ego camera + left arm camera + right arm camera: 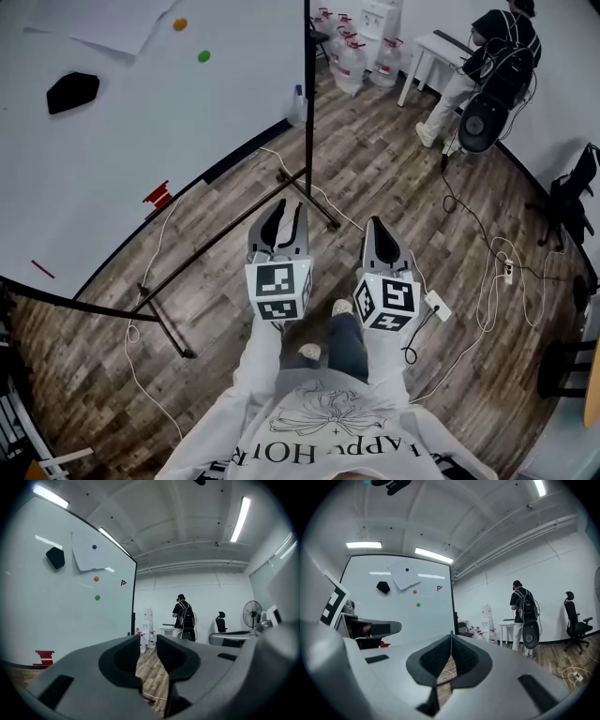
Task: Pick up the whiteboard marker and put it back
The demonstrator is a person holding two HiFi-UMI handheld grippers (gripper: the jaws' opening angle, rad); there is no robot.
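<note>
The whiteboard (141,141) fills the left of the head view, with a black eraser (73,91), an orange magnet (180,24) and a green magnet (203,56) on it. Red marks (157,195) sit near its lower edge. A small blue-topped item (298,94) stands at the board's right edge; I cannot tell whether it is the marker. My left gripper (285,217) is held over the wooden floor, back from the board, open with nothing between its jaws (146,644). My right gripper (379,230) hangs beside it, shut and empty (451,641).
The board's black stand legs (234,234) run across the floor just ahead of the grippers. White cables and a power strip (437,306) lie to the right. A person with a backpack (487,56) stands at a white table near a fan (483,122) and water bottles (352,61).
</note>
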